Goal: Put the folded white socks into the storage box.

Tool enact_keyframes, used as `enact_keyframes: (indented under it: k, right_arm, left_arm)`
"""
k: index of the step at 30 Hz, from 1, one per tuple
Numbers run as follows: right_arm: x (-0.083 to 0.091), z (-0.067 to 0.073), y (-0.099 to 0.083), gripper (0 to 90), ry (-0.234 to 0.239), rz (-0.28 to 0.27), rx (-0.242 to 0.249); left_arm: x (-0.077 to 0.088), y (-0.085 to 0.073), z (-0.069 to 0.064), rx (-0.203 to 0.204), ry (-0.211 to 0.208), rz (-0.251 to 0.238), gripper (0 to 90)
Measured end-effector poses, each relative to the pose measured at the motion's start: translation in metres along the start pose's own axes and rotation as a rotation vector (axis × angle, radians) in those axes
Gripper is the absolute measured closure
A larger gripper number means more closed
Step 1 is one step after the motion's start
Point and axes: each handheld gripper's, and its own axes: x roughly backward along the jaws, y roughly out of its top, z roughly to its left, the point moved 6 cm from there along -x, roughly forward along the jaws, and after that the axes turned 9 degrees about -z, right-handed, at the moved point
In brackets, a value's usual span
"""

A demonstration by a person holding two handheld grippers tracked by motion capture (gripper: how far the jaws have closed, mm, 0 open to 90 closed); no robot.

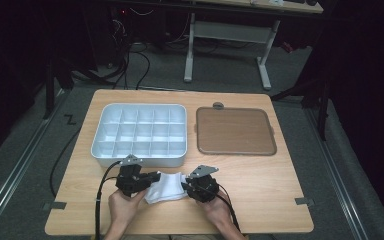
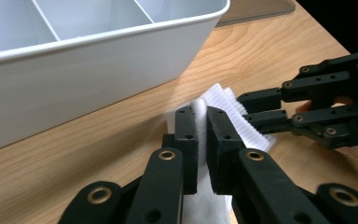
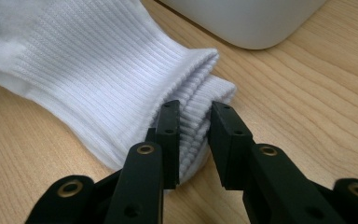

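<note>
A white ribbed sock (image 1: pixel 167 186) lies on the wooden table near its front edge, between my two grippers. My left gripper (image 1: pixel 156 177) comes in from the left and is shut on one end of the sock (image 2: pixel 233 116); the fabric is pinched between its jaws (image 2: pixel 203 116). My right gripper (image 1: pixel 186 186) comes in from the right. Its jaws (image 3: pixel 193 109) hold the folded ribbed cuff of the sock (image 3: pixel 98 70) between them, and the cuff fills the gap. In the left gripper view the right gripper (image 2: pixel 249 109) bites the cuff's edge.
A white tray (image 1: pixel 100 150) divided into several compartments stands just behind the sock; its wall (image 2: pixel 74 84) is close to both grippers. A brown flat tray (image 1: pixel 235 131) lies to its right. Bare wood stretches to the right of my right hand.
</note>
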Motion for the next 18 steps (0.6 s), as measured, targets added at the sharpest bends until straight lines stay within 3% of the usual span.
enact_keyframes:
  k: [12,18]
  right_arm:
    - [-0.004,0.003,0.001,77.1,0.019,0.012,0.055]
    - [-0.006,0.006,0.002,77.2,0.029,0.006,0.051]
  left_arm:
    - [-0.009,0.000,-0.012,0.000,-0.028,0.015,84.2]
    - [-0.015,-0.001,-0.017,-0.001,-0.046,0.022,84.1]
